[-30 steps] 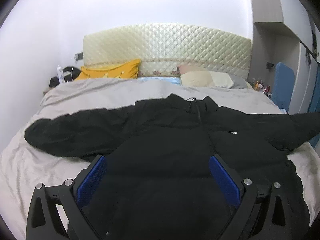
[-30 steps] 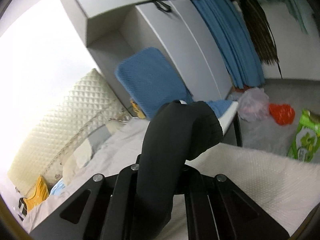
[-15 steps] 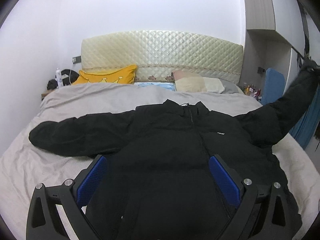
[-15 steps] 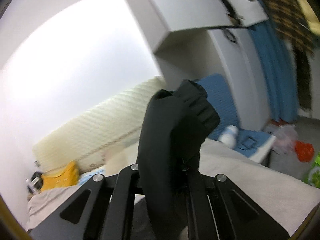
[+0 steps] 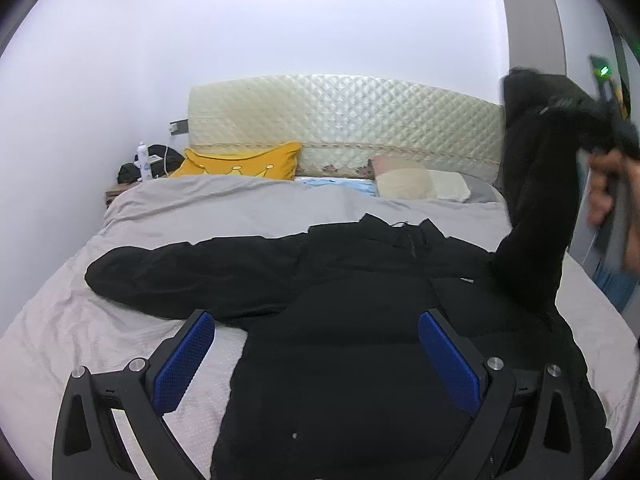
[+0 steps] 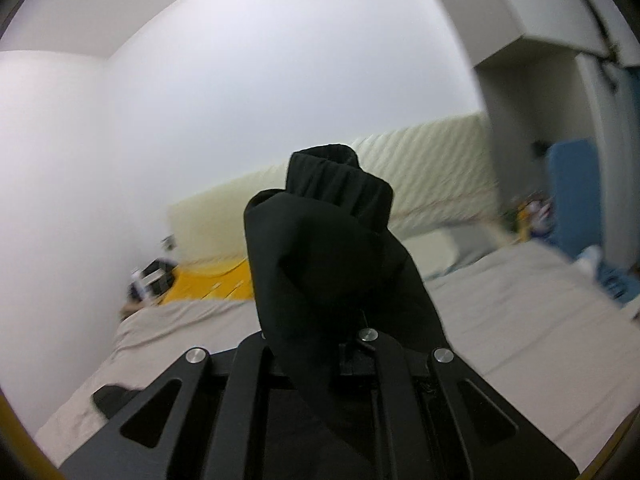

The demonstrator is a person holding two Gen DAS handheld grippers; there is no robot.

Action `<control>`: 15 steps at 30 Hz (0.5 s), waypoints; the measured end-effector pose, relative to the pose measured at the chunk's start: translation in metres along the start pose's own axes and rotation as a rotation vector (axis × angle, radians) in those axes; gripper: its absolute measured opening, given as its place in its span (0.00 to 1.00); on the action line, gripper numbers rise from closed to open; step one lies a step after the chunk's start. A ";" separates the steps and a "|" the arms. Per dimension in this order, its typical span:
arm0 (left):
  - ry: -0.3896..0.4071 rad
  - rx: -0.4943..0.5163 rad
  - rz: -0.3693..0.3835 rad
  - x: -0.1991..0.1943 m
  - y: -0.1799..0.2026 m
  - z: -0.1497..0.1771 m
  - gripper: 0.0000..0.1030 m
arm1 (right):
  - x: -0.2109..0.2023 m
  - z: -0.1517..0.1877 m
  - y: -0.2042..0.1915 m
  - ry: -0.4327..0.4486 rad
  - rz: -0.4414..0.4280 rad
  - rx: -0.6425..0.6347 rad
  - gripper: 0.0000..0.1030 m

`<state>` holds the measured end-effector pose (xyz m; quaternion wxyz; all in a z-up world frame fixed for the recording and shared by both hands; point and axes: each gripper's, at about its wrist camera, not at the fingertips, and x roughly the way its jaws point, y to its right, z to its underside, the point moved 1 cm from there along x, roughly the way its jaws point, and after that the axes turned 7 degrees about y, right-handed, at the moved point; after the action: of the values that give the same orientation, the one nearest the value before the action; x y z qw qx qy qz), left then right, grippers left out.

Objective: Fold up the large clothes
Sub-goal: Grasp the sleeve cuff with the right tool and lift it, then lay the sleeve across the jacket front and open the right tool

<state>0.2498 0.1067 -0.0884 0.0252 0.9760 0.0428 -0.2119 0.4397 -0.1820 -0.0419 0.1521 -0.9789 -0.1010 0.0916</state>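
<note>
In the left wrist view, at far left, a nightstand with dark clutter sits by the wall, and a yellow pillow leans on the quilted headboard. The grey bed fills the middle of the frame. The black jacket lies across it front up, collar toward the headboard, one sleeve stretched flat to the left of the frame. At the bottom, the left gripper hovers over the jacket's lower body with its blue pads spread wide, gripping nothing. At the right edge, the other sleeve rises steeply off the bed, its cuff carried high by the right gripper, which a hand holds; this part is blurred.

In the right wrist view, the right gripper has its jaws pressed together on the cuff, which bunches up in the centre of the frame.

The step in hand looks like the first sleeve fold. Next, the lifted sleeve likely needs carrying leftward across the chest and laying flat before release; the puffy fabric may spring back, so the free gripper could press the body down.
</note>
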 end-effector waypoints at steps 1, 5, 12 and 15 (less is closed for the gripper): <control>0.002 -0.009 0.000 -0.001 -0.003 0.000 1.00 | 0.010 0.015 -0.014 -0.028 -0.023 -0.005 0.08; 0.023 -0.036 -0.014 0.000 -0.017 -0.001 1.00 | 0.044 0.077 -0.066 -0.152 -0.114 -0.051 0.09; 0.005 -0.060 -0.053 0.009 -0.037 0.005 1.00 | 0.092 0.213 -0.120 -0.402 -0.202 -0.078 0.09; -0.009 -0.064 -0.043 0.015 -0.042 0.009 1.00 | 0.108 0.265 -0.122 -0.487 -0.177 -0.075 0.09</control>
<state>0.2560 0.1490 -0.1047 0.0520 0.9726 0.0704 -0.2152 0.4678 0.0301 -0.2680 0.0945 -0.9203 -0.2230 0.3071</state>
